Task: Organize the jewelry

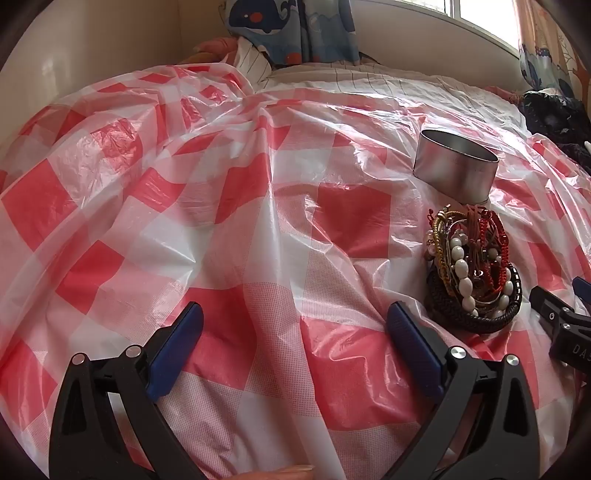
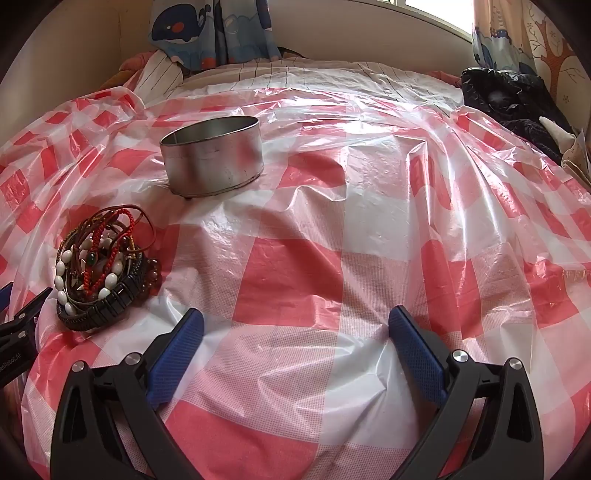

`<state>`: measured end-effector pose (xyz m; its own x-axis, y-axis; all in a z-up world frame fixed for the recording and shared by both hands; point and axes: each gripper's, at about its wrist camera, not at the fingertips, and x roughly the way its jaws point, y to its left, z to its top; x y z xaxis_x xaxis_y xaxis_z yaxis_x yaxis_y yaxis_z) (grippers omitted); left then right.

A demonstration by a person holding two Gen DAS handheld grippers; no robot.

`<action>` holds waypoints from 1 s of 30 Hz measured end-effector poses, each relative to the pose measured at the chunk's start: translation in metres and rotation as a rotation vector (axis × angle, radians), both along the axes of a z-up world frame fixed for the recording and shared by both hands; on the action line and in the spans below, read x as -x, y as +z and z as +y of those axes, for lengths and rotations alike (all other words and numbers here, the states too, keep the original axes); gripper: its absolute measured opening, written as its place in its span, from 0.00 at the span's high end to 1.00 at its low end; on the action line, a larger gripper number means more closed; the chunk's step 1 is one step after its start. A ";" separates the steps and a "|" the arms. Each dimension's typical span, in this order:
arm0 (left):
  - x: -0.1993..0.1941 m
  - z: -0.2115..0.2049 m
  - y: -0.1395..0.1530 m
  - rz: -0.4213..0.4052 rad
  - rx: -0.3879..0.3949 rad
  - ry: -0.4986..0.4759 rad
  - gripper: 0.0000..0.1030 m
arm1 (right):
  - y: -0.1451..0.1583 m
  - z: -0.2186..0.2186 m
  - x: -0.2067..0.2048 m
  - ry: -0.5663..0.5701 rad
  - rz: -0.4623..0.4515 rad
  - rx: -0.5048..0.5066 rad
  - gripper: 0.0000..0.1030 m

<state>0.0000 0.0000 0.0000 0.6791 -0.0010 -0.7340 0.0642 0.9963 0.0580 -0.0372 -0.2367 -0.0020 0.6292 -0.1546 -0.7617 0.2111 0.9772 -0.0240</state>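
A heap of bracelets, with white beads, red cords and black braided bands, lies on the red and white checked plastic sheet. Behind it stands an open round metal tin. In the right wrist view the bracelet heap sits at the left, the tin farther back. My left gripper is open, with only sheet between its blue pads, the heap just to its right. My right gripper is open too, the heap off to its left. Each view catches the other gripper's edge beside the heap.
The sheet covers a soft bed and lies wrinkled. A striped cover shows at the far end, under a whale-print curtain. A dark bundle of cloth lies at the far right by the window. A fingertip shows at the bottom.
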 end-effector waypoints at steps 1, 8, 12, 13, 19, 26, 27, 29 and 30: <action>0.000 0.000 0.000 0.000 0.000 0.000 0.07 | 0.000 0.000 0.000 0.000 0.000 0.000 0.07; 0.000 0.000 0.000 0.001 0.000 0.000 0.07 | 0.000 0.000 0.000 0.000 0.001 0.000 0.07; -0.001 0.000 0.000 0.008 0.000 0.001 0.07 | 0.000 0.001 -0.001 0.000 0.001 0.001 0.07; -0.001 0.000 -0.001 0.012 -0.003 0.001 0.07 | 0.000 0.001 -0.001 0.000 0.002 0.001 0.07; -0.007 -0.002 -0.003 0.033 -0.015 0.005 0.07 | 0.001 0.001 -0.001 0.000 0.011 -0.004 0.07; -0.003 0.001 -0.003 0.015 -0.007 0.001 0.07 | -0.001 0.001 -0.003 0.004 0.018 -0.009 0.07; -0.002 0.002 -0.003 0.013 -0.007 0.001 0.07 | -0.001 0.002 -0.002 0.005 0.015 -0.007 0.07; 0.000 0.002 -0.003 0.010 -0.009 0.000 0.07 | -0.001 0.003 0.000 0.004 0.010 -0.002 0.07; 0.000 0.002 -0.003 0.011 -0.009 0.001 0.07 | -0.001 0.003 0.001 0.004 0.008 0.003 0.07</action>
